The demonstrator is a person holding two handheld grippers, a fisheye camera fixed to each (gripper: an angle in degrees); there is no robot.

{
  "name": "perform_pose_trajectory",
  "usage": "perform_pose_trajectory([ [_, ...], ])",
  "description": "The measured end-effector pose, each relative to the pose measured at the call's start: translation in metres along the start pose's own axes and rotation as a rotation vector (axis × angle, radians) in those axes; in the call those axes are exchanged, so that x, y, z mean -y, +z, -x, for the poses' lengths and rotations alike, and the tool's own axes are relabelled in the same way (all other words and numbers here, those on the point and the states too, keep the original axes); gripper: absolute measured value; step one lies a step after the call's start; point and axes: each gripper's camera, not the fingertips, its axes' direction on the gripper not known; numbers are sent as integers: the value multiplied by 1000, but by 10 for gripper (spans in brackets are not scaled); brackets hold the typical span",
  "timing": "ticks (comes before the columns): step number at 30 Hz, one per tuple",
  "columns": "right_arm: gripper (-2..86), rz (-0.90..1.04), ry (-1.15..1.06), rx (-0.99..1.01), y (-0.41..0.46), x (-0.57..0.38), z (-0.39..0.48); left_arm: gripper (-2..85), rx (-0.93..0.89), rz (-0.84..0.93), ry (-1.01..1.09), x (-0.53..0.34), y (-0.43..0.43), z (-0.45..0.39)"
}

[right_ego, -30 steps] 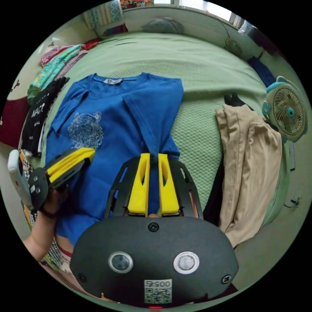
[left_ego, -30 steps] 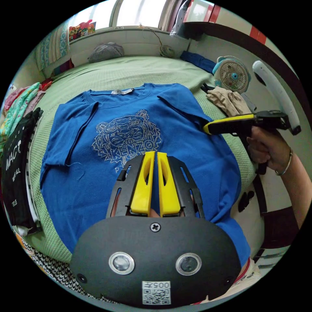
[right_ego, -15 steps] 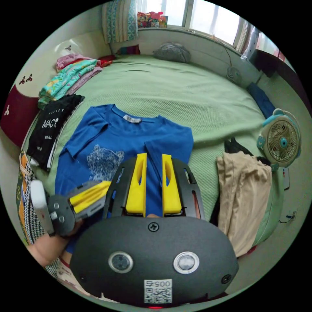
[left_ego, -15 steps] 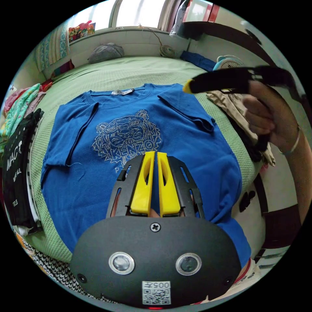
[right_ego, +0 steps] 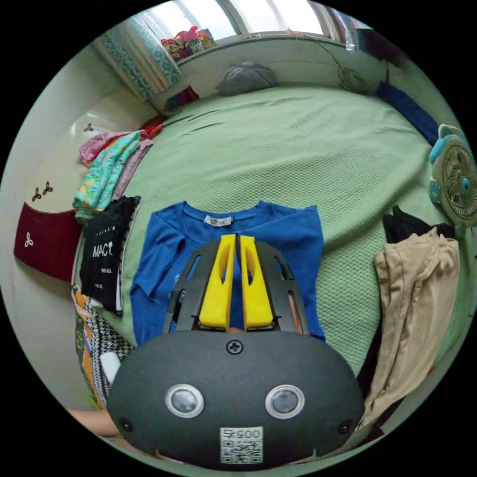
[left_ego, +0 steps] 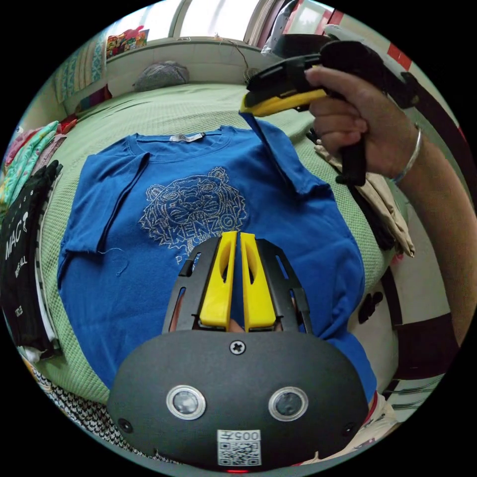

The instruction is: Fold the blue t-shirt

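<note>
The blue t-shirt (left_ego: 149, 258) with a tiger print lies face up on the green bed (left_ego: 189, 107), both sleeves folded inward. In the left gripper view my left gripper (left_ego: 237, 237) hovers over the shirt's lower middle, jaws shut with nothing between them. A hand holds my right gripper (left_ego: 247, 107) at the shirt's right shoulder, where it is shut on the folded edge and the cloth rises in a ridge to its tips. In the right gripper view, that gripper (right_ego: 237, 239) shows blue cloth between its jaws, with the shirt (right_ego: 293, 233) below.
Folded clothes are stacked at the left edge of the bed, a black top (right_ego: 104, 258) nearest and a patterned pile (right_ego: 107, 174) beyond it. Beige trousers (right_ego: 412, 298) and a small fan (right_ego: 459, 184) are at the right. A grey bundle (right_ego: 246, 77) lies by the window.
My right gripper left the sleeve end, moved up to the shoulder with jaws apart, then shut on the fold and raised it. The left gripper has stayed put.
</note>
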Motion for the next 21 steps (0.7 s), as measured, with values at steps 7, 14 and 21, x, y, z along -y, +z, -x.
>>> perform_pose_trajectory([
  [7, 40, -13, -62, -141, -32, -46, -10, 8, -69, -17, -91, -1, -37, 33],
  [14, 23, 201, -22, -302, 9, -125, -51, 0, 47, -41, -186, -32, -108, 74],
  [21, 18, 44, -21, -263, -32, -179, -44, 68, 120, 70, -252, -68, -142, 122],
])
